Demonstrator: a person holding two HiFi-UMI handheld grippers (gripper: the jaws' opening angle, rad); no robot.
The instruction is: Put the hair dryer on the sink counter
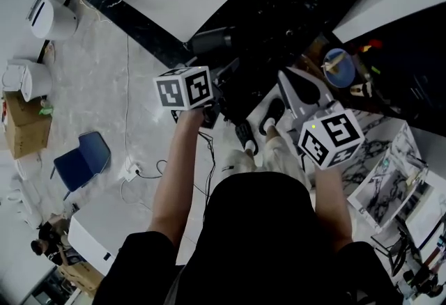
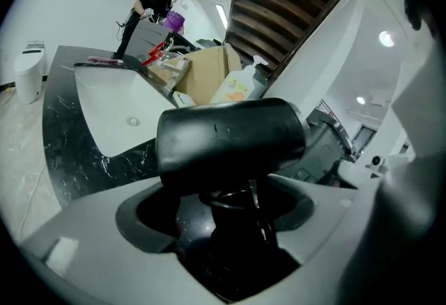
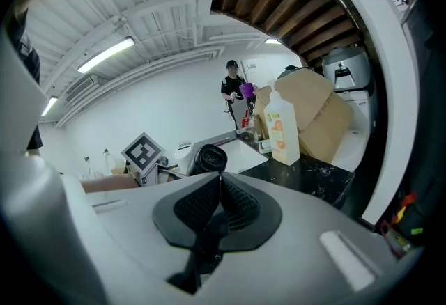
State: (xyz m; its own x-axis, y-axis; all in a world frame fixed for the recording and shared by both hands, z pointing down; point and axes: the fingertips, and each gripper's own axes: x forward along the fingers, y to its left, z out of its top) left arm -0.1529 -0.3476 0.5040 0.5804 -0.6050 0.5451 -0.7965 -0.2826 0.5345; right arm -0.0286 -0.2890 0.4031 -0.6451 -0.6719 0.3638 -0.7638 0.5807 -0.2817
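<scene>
A bathroom mock-up inside a big bare hall, not a home. Ahead of the left gripper, a white sink sits in a black marble counter, with a toilet to its left and cardboard boxes beyond. Strip lights run overhead, above the right gripper.

A strip of bare black tabletop is running along the near side of the white basin, leaving open room there. Past the basin, a cardboard box and a bottle are crowding the far end. The hair dryer is filling the left hand-held gripper, whose jaws are closing on its handle.
</scene>
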